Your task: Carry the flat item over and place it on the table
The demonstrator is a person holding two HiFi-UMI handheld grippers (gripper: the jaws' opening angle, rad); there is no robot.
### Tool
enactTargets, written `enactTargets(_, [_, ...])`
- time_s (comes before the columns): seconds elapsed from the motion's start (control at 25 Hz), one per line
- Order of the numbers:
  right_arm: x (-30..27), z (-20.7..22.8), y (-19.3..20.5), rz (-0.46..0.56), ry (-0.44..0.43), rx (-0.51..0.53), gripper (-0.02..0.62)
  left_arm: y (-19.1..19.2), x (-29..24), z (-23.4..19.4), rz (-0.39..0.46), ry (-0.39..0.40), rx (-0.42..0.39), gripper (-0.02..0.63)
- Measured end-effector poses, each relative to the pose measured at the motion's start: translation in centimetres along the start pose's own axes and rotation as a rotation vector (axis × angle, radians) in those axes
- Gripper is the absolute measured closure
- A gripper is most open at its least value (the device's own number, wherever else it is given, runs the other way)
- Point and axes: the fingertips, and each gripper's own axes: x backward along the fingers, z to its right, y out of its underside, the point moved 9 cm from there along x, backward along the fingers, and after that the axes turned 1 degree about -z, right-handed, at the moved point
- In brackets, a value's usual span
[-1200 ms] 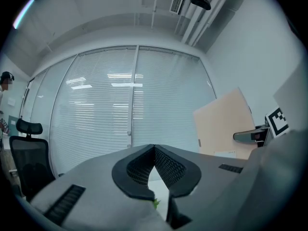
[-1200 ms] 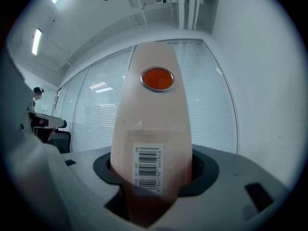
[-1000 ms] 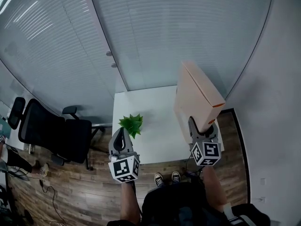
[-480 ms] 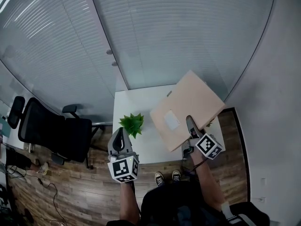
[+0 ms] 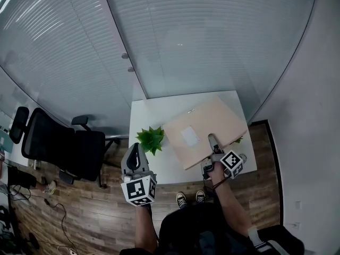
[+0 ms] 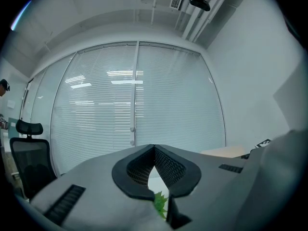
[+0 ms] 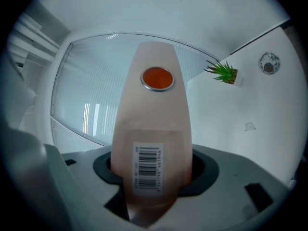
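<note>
your right tool (image 5: 212,141) clamps the near edge of the flat beige package (image 5: 204,126) | package lies about level over the right half of the white table (image 5: 154,113) | your left tool (image 5: 135,150) is closed on nothing, near the small plant (image 5: 150,140)

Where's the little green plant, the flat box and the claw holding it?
green plant (image 5: 150,140), head view, middle of its leaves.
flat box (image 5: 212,122), head view, bare tan top face.
right claw (image 5: 212,142), head view, tip over the box's edge.
</note>
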Motion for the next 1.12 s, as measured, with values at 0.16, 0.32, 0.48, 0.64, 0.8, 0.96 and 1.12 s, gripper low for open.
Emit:
enactTargets(0.16, [-1.0, 2.3, 0.7, 0.004, 0.05, -0.032, 0.314, 0.3, -0.2, -0.1, -0.009, 0.001, -0.007, 0.603])
enactTargets(0.32, [-1.8, 4.6, 1.4, 0.005, 0.09, -0.059, 0.314, 0.3, 0.0, -0.1, -0.014, 0.002, -0.015, 0.603])
enactTargets(0.48, [-2.9, 7.4, 2.2, 0.002, 0.151, -0.082, 0.314, 0.3, 0.2, -0.2, -0.019, 0.001, -0.027, 0.602])
enactTargets(0.64, [-3.5, 10.1, 2.8, 0.0, 0.211, -0.121, 0.314, 0.3, 0.4, -0.3, -0.026, 0.0, -0.037, 0.603])
enactTargets(0.8, [-3.6, 12.1, 3.1, 0.001, 0.251, -0.145, 0.313, 0.3, 0.5, -0.2, -0.031, -0.002, -0.053, 0.603])
enactTargets(0.96, [-3.8, 12.6, 3.1, -0.004, 0.25, -0.133, 0.284, 0.6, 0.6, 0.0, -0.04, 0.002, -0.052, 0.603])
enactTargets(1.12, [-3.9, 12.3, 3.1, -0.018, 0.277, -0.145, 0.241, 0.7, 0.6, 0.2, -0.044, 0.007, -0.049, 0.603])
